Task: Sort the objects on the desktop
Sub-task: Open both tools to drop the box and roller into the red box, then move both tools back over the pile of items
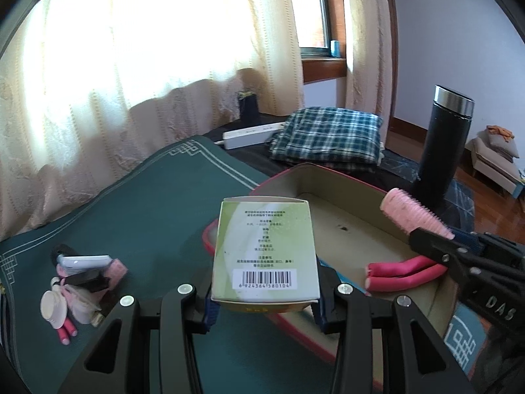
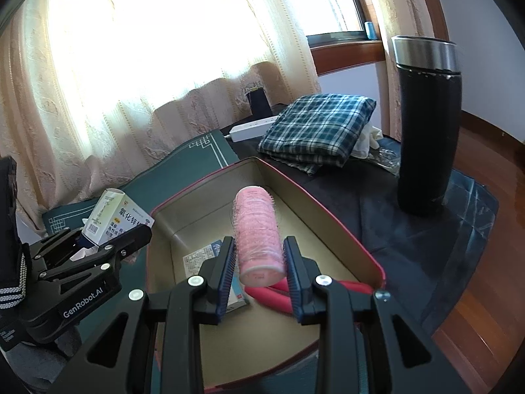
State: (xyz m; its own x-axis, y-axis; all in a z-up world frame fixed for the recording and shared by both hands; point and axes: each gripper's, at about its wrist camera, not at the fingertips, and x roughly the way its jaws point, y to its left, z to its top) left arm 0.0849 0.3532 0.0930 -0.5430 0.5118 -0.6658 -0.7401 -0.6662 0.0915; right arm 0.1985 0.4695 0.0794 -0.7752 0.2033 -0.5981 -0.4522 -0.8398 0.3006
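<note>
My left tongs (image 1: 264, 298) pinch a glossy cardboard box (image 1: 265, 249). My right tongs (image 2: 259, 274) hold a bristly plastic roller (image 2: 259, 233). The flask (image 2: 426, 124) is matt black, capped in brushed metal.

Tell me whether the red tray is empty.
Not empty. The red tray already holds red foam rollers and a small flat packet lying on its floor.

black flask (image 2: 426, 124), plaid cloth (image 2: 316, 129), curtain (image 1: 147, 65)
</note>
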